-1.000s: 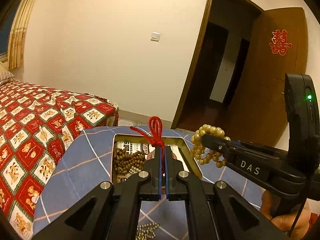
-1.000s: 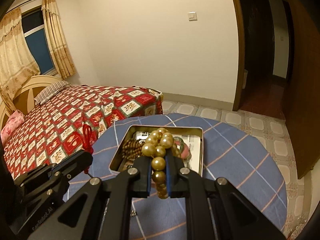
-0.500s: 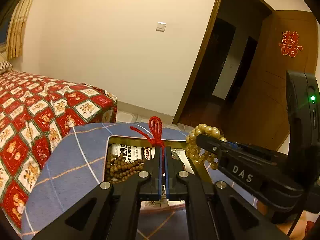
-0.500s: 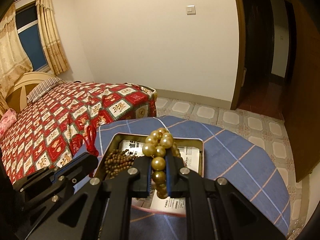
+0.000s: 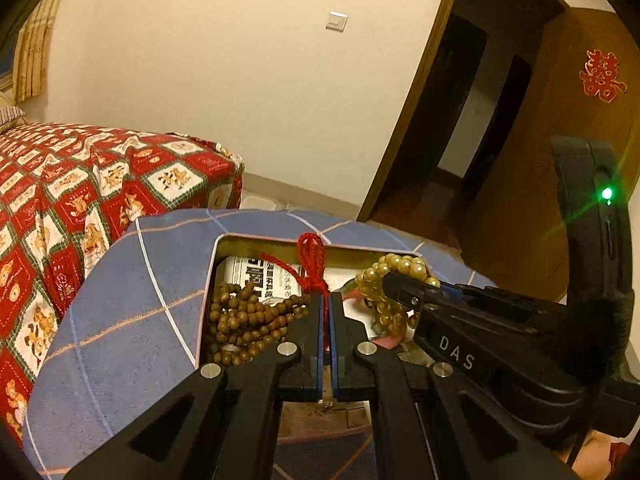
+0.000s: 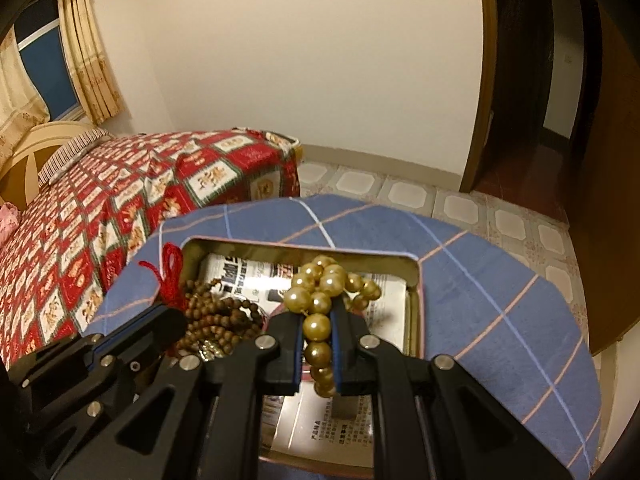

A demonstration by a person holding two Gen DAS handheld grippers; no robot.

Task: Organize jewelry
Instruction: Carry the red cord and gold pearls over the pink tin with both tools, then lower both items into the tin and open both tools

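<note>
Two pieces are being carried over the open tin (image 6: 414, 280) on the blue checked cloth (image 6: 500, 280). The left gripper (image 5: 329, 308) is clamped together on a red cord (image 5: 312, 258), whose knot and loop stand above the tips; the right gripper (image 6: 318, 322) is clamped on a pearl string (image 6: 320, 292), bunched above the pads and trailing below them. Brown beads (image 5: 248, 316) are already piled at the tin's left side, on the printed paper lining it. The step in hand is judged to be the lowering of both pieces into the tin. It is best done slowly, each piece brought low inside the wall before it is let go, so that nothing drapes over the rim. The pearls should be set toward the bare right part, the cord kept off the brown beads, since tangling is likely. The two tools, which lie close together, should be kept from knocking.
</note>
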